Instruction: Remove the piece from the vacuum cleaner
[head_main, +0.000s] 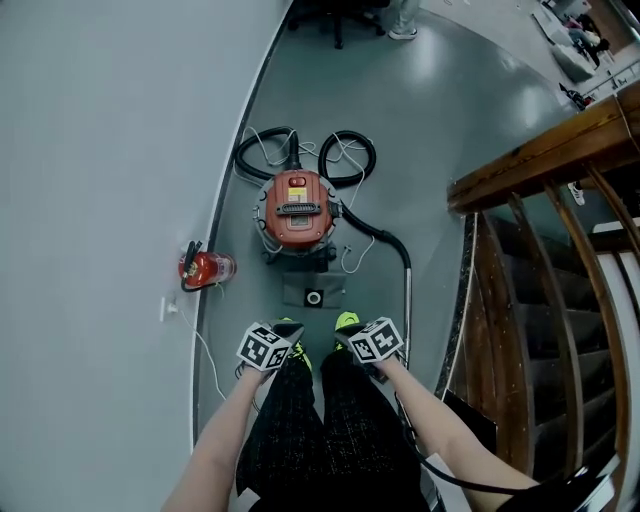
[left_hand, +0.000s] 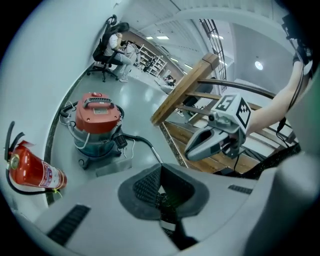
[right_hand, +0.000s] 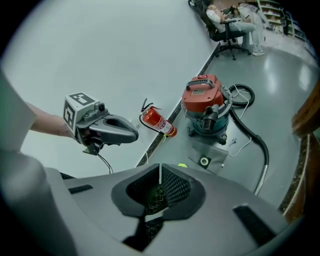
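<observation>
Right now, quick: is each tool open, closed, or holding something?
Left tool: closed, holding nothing.
Right tool: closed, holding nothing.

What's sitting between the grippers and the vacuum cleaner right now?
Nothing visible blocks it. The left gripper and right gripper, both shut and empty, point toward the vacuum cleaner. Only a flat grey pad lies in front of it. The hose and fire extinguisher sit off to either side.

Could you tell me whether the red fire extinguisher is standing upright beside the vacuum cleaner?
No, the fire extinguisher lies on its side on the floor, apart from the vacuum cleaner.
</observation>
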